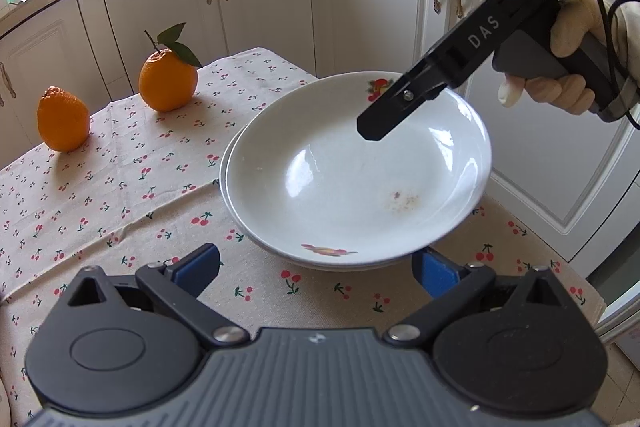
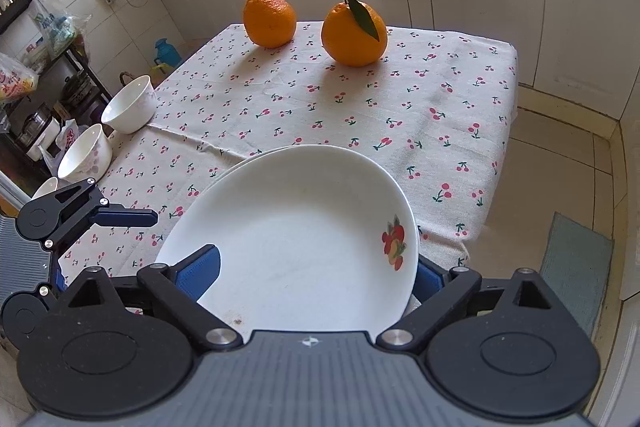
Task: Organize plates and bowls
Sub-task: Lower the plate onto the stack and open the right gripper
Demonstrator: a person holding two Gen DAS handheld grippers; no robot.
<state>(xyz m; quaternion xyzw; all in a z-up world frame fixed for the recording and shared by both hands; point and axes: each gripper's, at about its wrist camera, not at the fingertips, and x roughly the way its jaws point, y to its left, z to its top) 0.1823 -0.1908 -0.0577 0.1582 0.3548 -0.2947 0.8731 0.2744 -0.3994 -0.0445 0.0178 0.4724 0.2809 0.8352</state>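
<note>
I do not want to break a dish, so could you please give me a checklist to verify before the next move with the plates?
1. Left tool open and holding nothing: ok.
2. Right tool grips the top plate: not ok. The jaws stand wide, one finger over the plate and one under it.
3. Top plate sits flat on the lower plate: not ok. It is tilted, with its right side raised.
4. Both oranges stand apart from the plates: ok.
5. Two bowls sit safely at the table edge: cannot tell.
6. Top plate clean: not ok, there is a brownish stain.
</note>
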